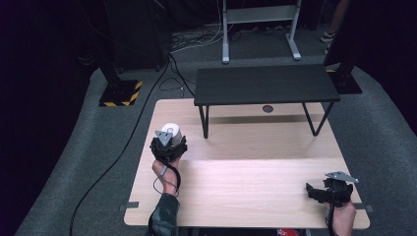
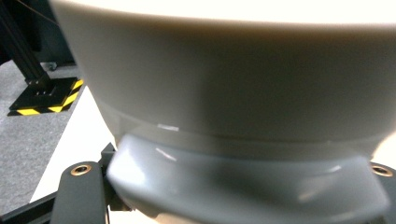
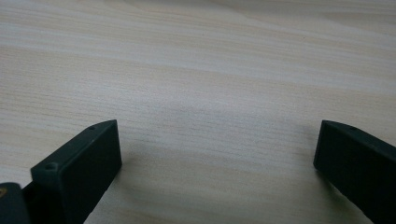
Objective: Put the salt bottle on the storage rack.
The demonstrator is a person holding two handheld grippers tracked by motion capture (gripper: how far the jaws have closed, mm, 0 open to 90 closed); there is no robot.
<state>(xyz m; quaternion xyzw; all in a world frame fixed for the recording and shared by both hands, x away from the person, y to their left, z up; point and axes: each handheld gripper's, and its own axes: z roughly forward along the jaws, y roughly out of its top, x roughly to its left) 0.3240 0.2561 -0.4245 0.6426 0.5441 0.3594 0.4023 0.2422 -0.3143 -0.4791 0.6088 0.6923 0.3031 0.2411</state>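
Because the left gripper (image 1: pixel 168 142) covers it, the white cup (image 2: pixel 224 93) is half hidden.

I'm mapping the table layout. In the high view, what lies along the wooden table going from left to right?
Left gripper shut on a white cup → black low bench standing at the far middle → right gripper, jaws apart over bare wooden table.

- No words, brand names, labels or numbers can be read anywhere.
- The one sign is yellow-and-black hazard striping on the black stand base (image 1: pixel 120 93) on the floor, far left of the table; it also shows in the left gripper view (image 2: pixel 44 98).
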